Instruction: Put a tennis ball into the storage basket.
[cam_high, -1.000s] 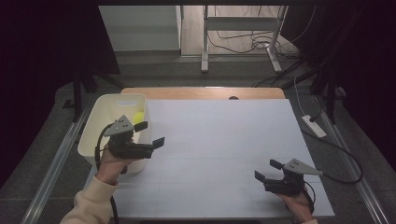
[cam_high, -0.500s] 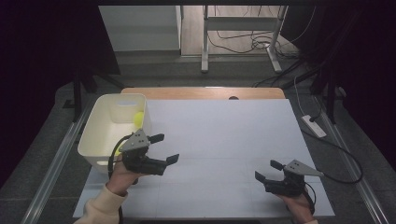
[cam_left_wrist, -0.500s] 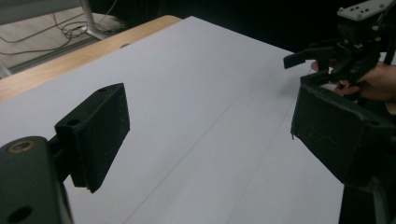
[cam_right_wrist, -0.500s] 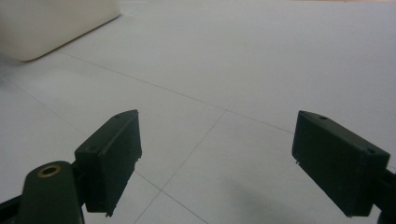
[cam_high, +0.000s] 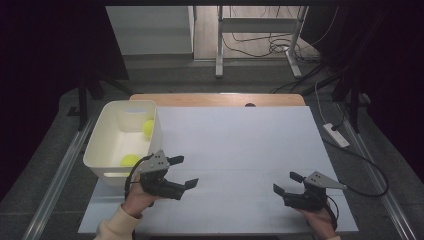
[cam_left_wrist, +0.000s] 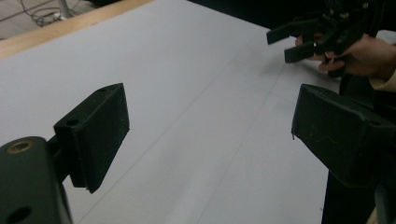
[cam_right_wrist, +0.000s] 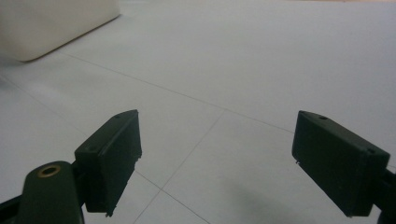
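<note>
so the left gripper (cam_high: 182, 172) has pulled back out of the white bin (cam_high: 102, 150) and dropped low over the white table sheet (cam_high: 240, 145), just beside the bin's near corner; jaws spread wide, nothing between them; both yellow-green tennis balls (cam_high: 130, 160) sit in the bin, one near the front wall, the other (cam_high: 148, 128) against the right wall; right gripper (cam_high: 286, 183) hasn't budged, parked low at the near right, jaws wide and empty too; no balls lying on the sheet, so I'd guess the dropping-off is basically done.
</note>
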